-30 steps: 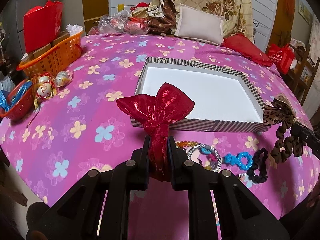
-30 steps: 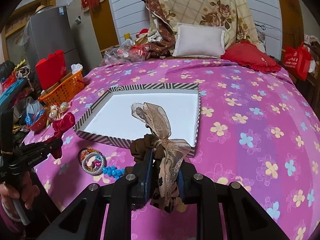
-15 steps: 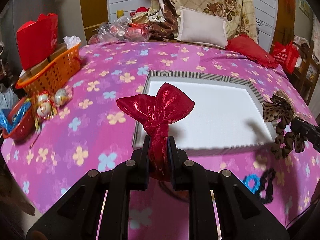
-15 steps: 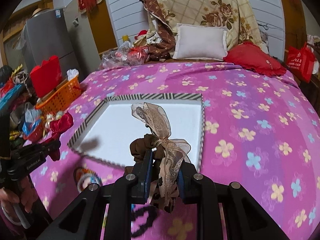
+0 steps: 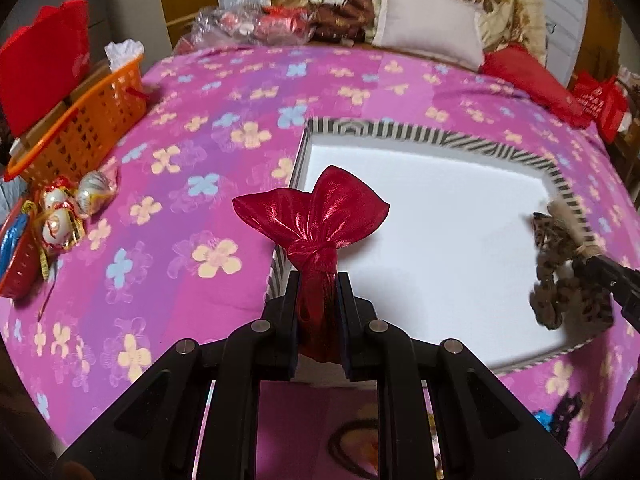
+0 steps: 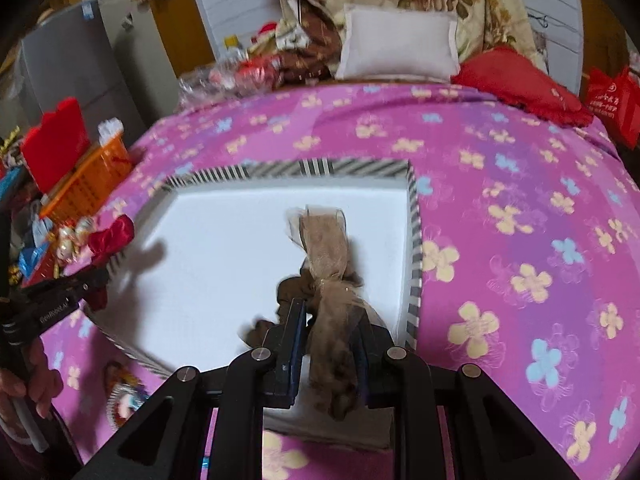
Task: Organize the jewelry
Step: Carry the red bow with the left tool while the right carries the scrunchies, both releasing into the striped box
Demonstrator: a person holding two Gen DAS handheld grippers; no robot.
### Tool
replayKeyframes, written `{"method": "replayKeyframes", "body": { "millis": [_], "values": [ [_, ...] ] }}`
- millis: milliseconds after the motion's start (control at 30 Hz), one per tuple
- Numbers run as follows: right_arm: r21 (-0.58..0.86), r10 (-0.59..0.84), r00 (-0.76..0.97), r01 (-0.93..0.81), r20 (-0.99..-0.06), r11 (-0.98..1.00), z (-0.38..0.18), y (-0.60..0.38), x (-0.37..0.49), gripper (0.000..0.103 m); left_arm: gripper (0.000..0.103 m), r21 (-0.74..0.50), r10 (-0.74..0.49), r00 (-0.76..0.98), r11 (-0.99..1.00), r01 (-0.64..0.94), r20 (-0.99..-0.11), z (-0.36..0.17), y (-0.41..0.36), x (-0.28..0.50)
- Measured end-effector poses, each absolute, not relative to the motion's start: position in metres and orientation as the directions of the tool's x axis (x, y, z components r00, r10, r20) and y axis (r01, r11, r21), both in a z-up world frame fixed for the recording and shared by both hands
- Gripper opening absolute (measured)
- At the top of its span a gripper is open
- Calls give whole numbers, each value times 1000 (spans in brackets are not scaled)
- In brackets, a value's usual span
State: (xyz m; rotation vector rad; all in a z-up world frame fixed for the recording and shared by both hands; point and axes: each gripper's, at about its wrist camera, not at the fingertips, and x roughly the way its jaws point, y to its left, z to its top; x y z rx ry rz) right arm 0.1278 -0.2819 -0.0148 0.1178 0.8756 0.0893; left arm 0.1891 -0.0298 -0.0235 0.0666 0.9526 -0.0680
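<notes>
My left gripper (image 5: pixel 318 280) is shut on a shiny red bow scrunchie (image 5: pixel 316 220), held over the near left corner of the striped tray (image 5: pixel 400 130) with its white floor. My right gripper (image 6: pixel 330 308) is shut on a brown leopard scrunchie with a sheer tan bow (image 6: pixel 326 248), hanging over the tray's (image 6: pixel 288 168) right half. In the left wrist view the brown scrunchie (image 5: pixel 560 280) and the right gripper's tip show at the tray's right edge. In the right wrist view the red scrunchie (image 6: pixel 110 236) and the left gripper (image 6: pixel 96 276) sit at the tray's left edge.
The tray lies on a pink flowered bedspread (image 5: pixel 180 200). An orange basket (image 5: pixel 80 128), a red box and foil-wrapped ornaments (image 5: pixel 68 216) stand at the left. More hair ties and beads (image 5: pixel 560 416) lie near the front edge. Pillows (image 6: pixel 400 44) are piled at the back.
Both grippers have moved forward and down, from in front of the tray to over it, each still holding its scrunchie. The loose beads have slipped low under the grippers.
</notes>
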Motion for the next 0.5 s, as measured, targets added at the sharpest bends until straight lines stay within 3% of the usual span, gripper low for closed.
{"method": "replayKeyframes", "body": {
  "millis": [333,400,467,500],
  "values": [
    [55,52,605,-13,-795,998,-33,-282,130,23,15,21,-23,511,997,80,-859,-49,-31,203],
    [66,64,611,-20,-789,998,-31,-281,127,41,19,27,-18,504,996,82,-863,-52,-34,202],
    [85,94,613,-44,-784,995,-27,-278,123,49,27,49,-4,513,995,90,-858,-52,-38,200],
    [71,83,617,-45,-782,996,-25,-275,120,51,36,54,-4,517,994,96,-856,-51,-40,198]
  ]
}}
